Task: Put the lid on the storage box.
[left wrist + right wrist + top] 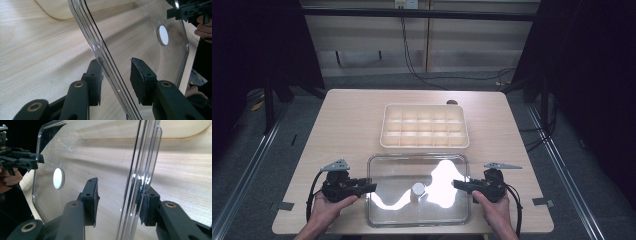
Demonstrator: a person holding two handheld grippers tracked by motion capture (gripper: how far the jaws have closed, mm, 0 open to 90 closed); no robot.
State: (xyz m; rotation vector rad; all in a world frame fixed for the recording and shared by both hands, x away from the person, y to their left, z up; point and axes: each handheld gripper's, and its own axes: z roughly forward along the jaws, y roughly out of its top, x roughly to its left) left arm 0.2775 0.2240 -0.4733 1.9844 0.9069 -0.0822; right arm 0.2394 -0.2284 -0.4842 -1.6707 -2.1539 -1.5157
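Clear lid [418, 189] sits flat at the table's [342, 120] near edge, between our two grippers.
We've got the left gripper [371, 187] and right gripper [456, 184] gaping, each straddling a side rim; the compartment tray [425, 126] lies just beyond.

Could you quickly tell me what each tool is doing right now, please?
Left tool: open, jaws straddling the edge of the clear lid, not clamped.
Right tool: open, jaws either side of the lid's opposite edge, not clamped.
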